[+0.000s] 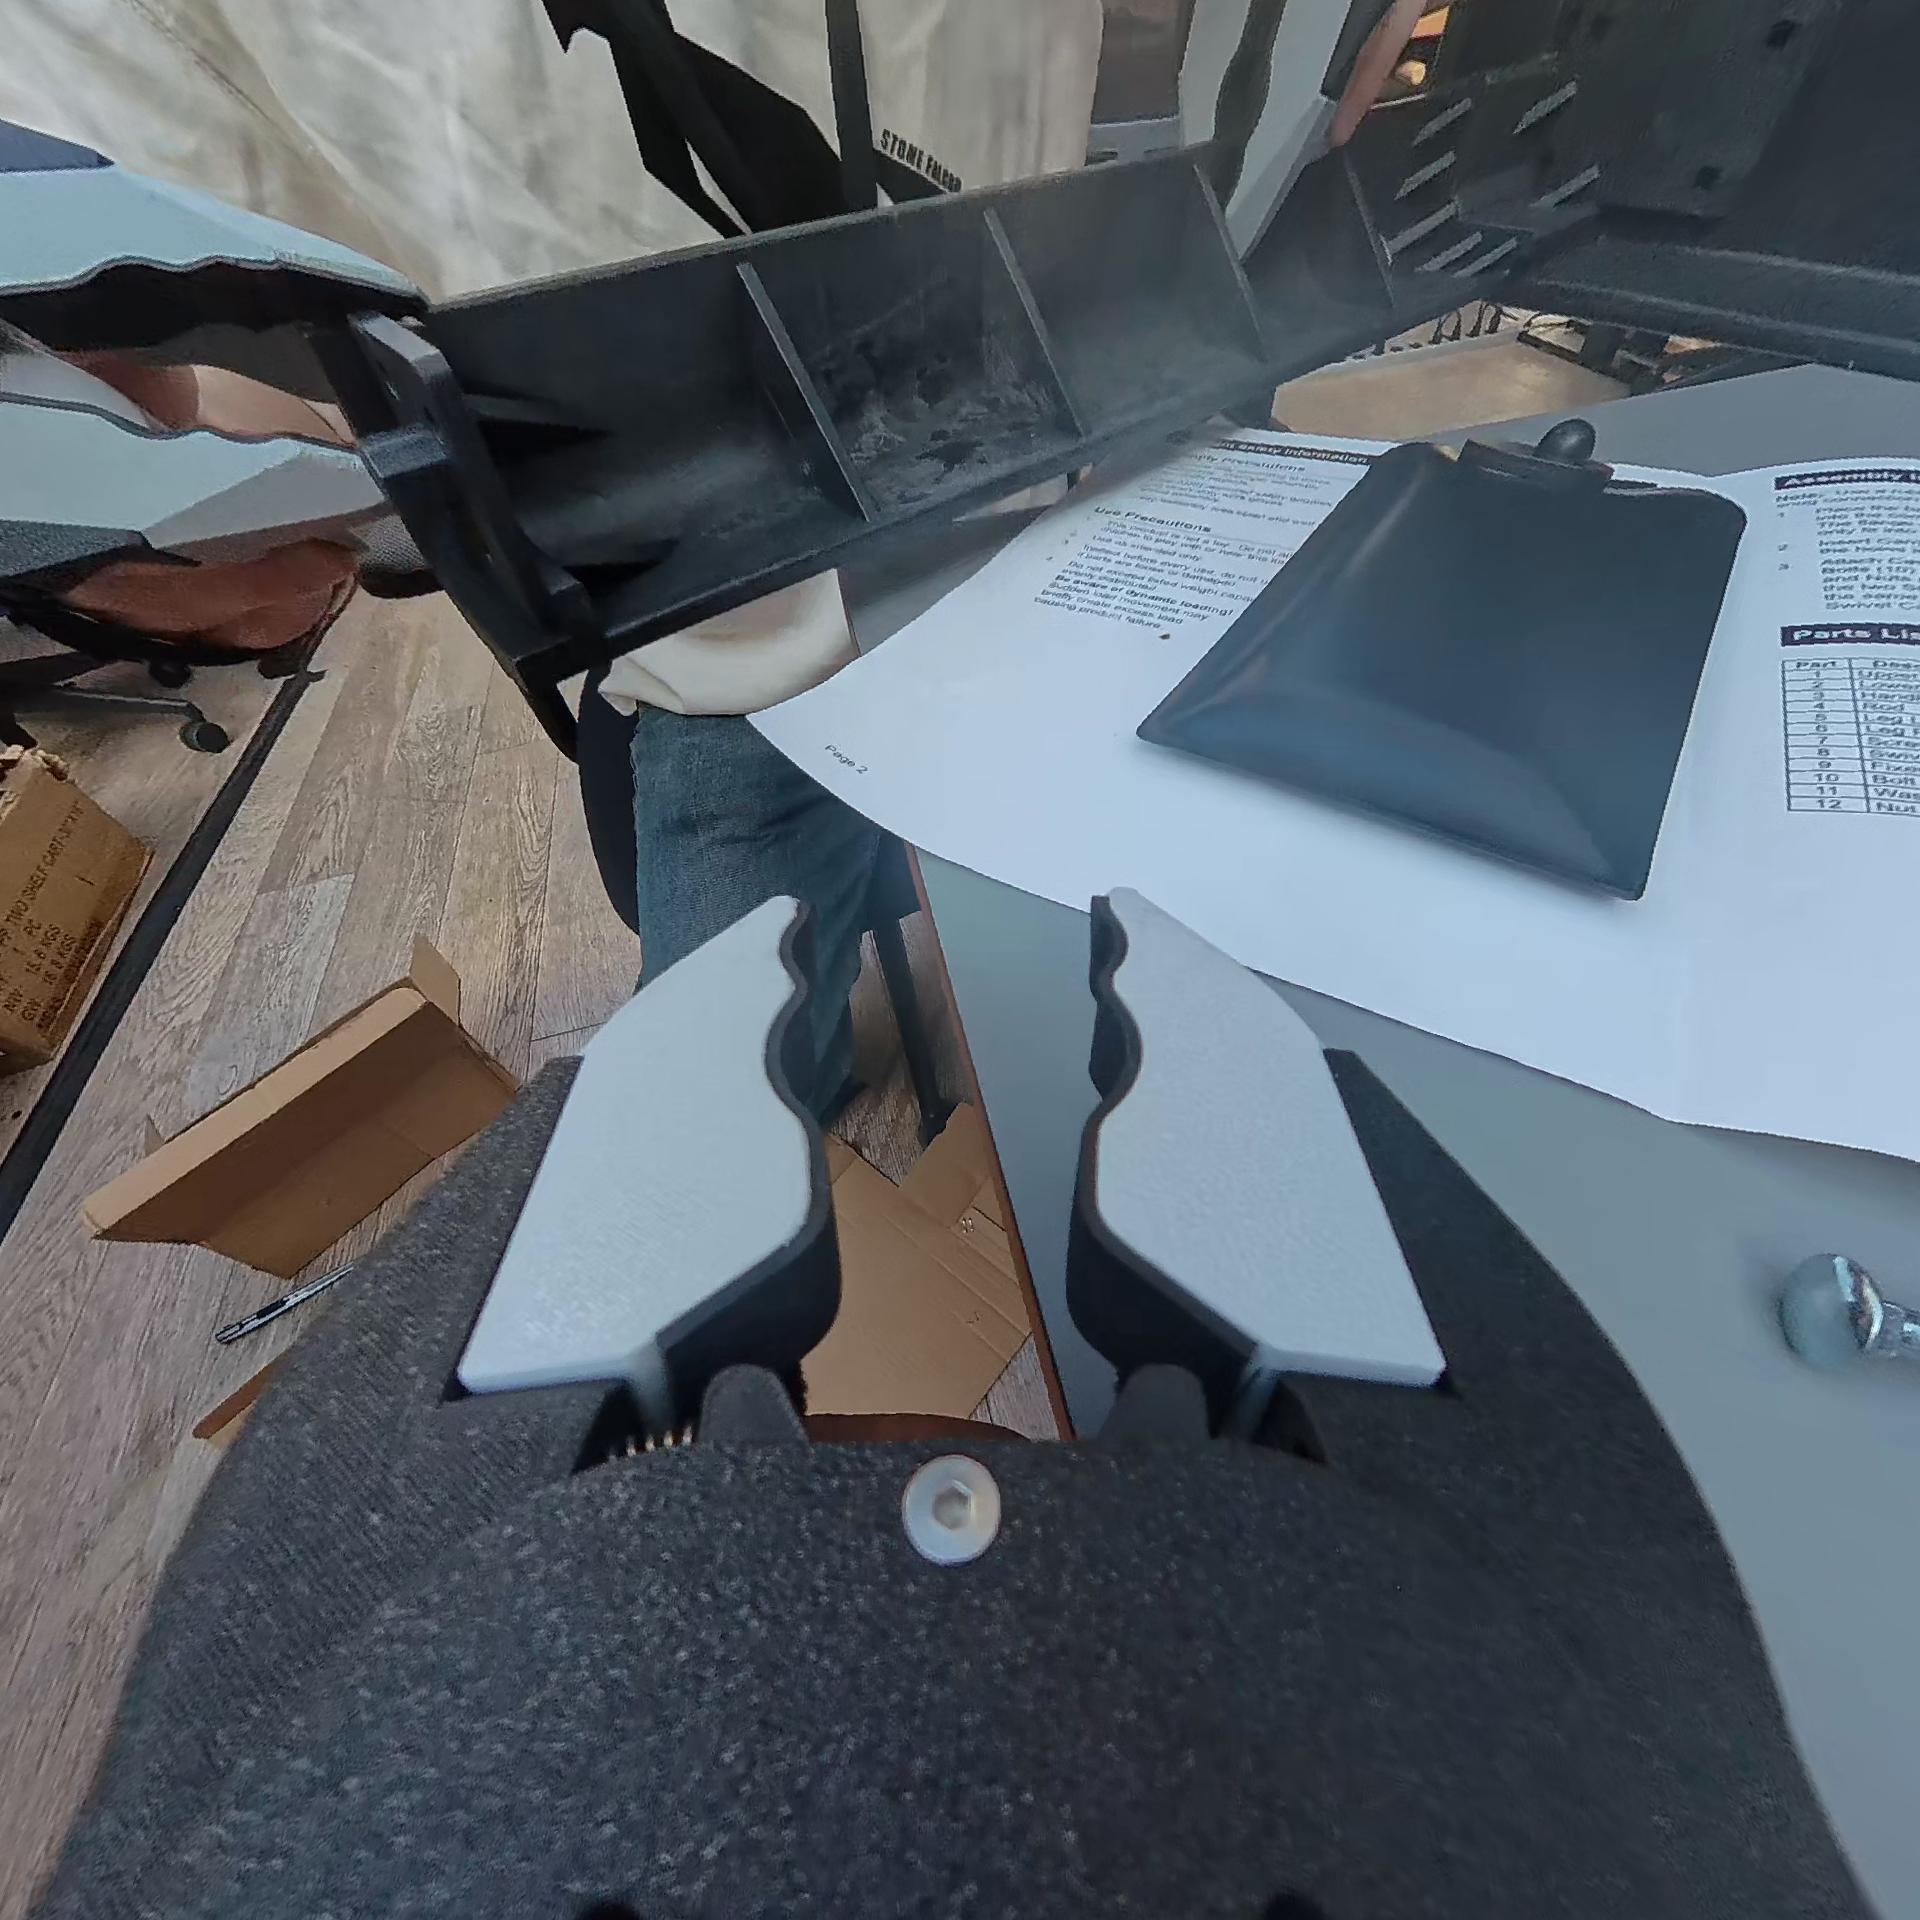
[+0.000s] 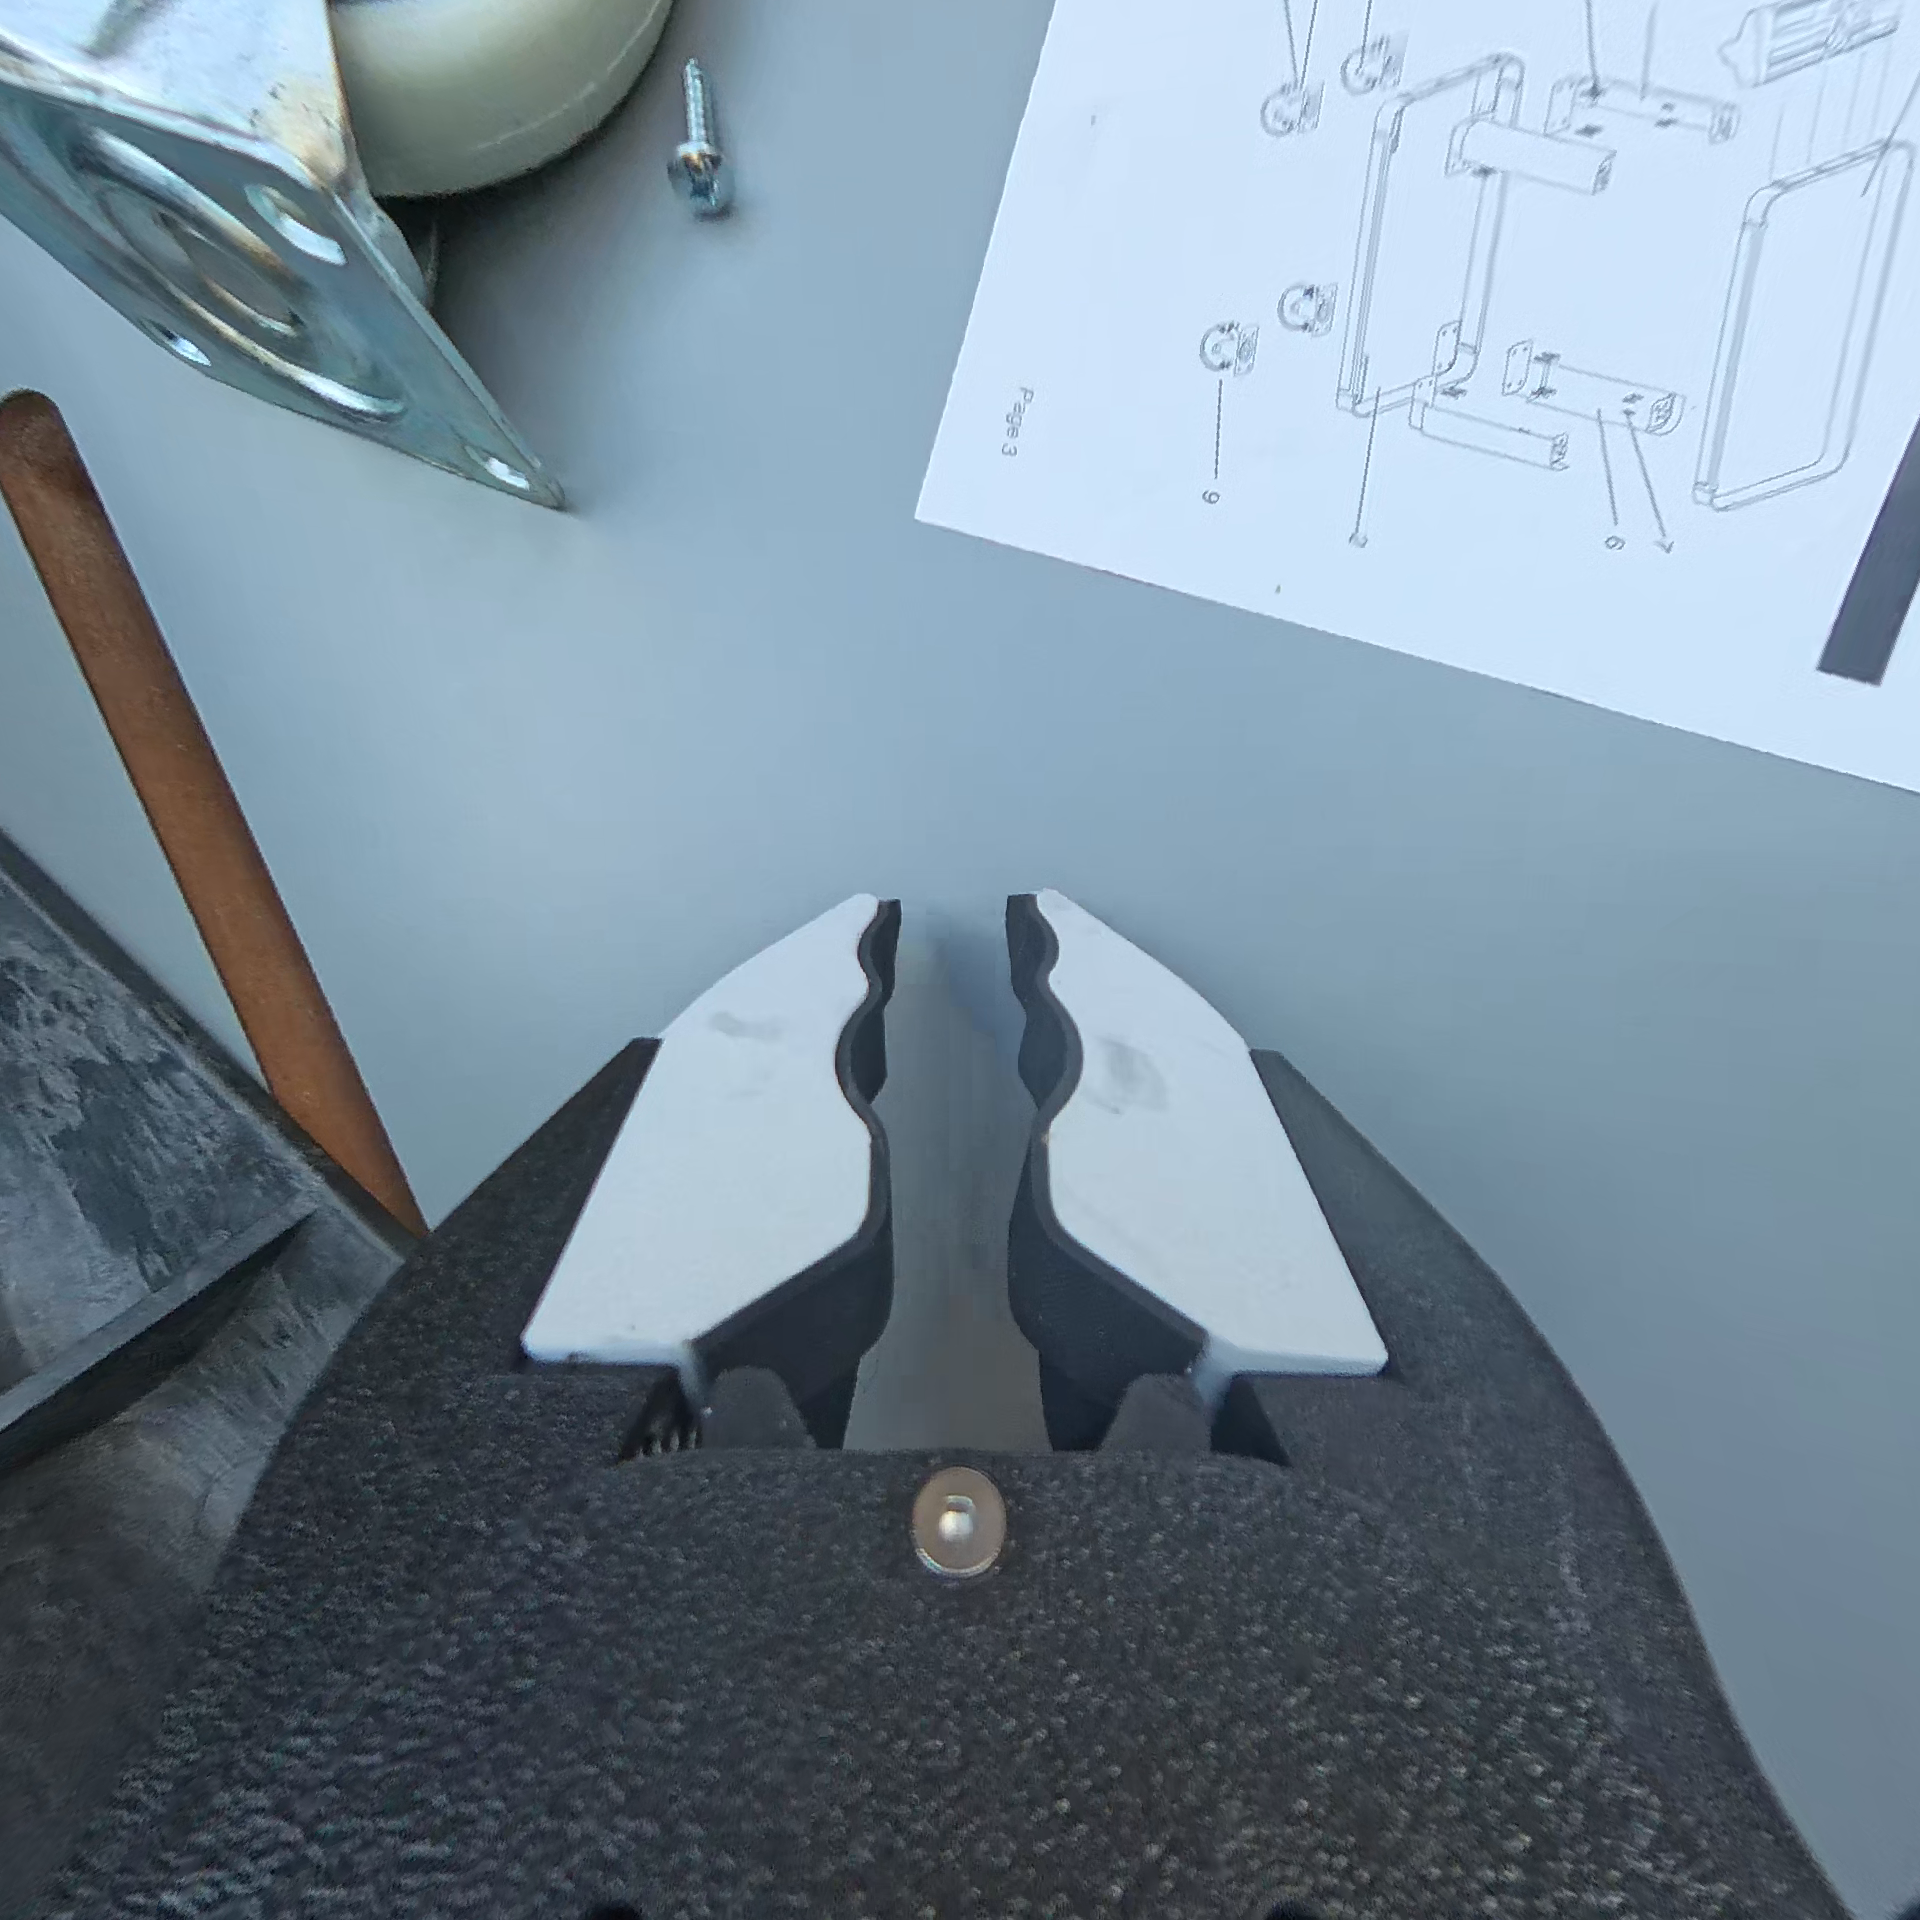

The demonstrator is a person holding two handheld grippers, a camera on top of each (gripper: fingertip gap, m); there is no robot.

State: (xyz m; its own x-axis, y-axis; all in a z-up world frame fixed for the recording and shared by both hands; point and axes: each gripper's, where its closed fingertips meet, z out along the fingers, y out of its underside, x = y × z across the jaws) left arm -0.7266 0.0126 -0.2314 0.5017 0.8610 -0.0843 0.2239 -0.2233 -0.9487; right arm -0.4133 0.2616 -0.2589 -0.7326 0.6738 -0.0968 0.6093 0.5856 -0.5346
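Observation:
My left gripper is open and empty, hovering over the left edge of the grey table. Ahead of it a printed sheet lies on the table with a flat black plate on top. A long black ribbed plastic beam hangs across the view above them. My right gripper points down at the grey table. A flat pale grey metal piece fills the narrow gap between its pads. A swivel caster with a steel mounting plate and a small screw lie ahead to the left.
A diagram sheet lies at the right. A brown strip and a black ribbed part are at the left. A bolt lies on the table. A person in jeans stands at the table's edge. Cardboard lies on the floor. Left tips to right tips: about 40 cm.

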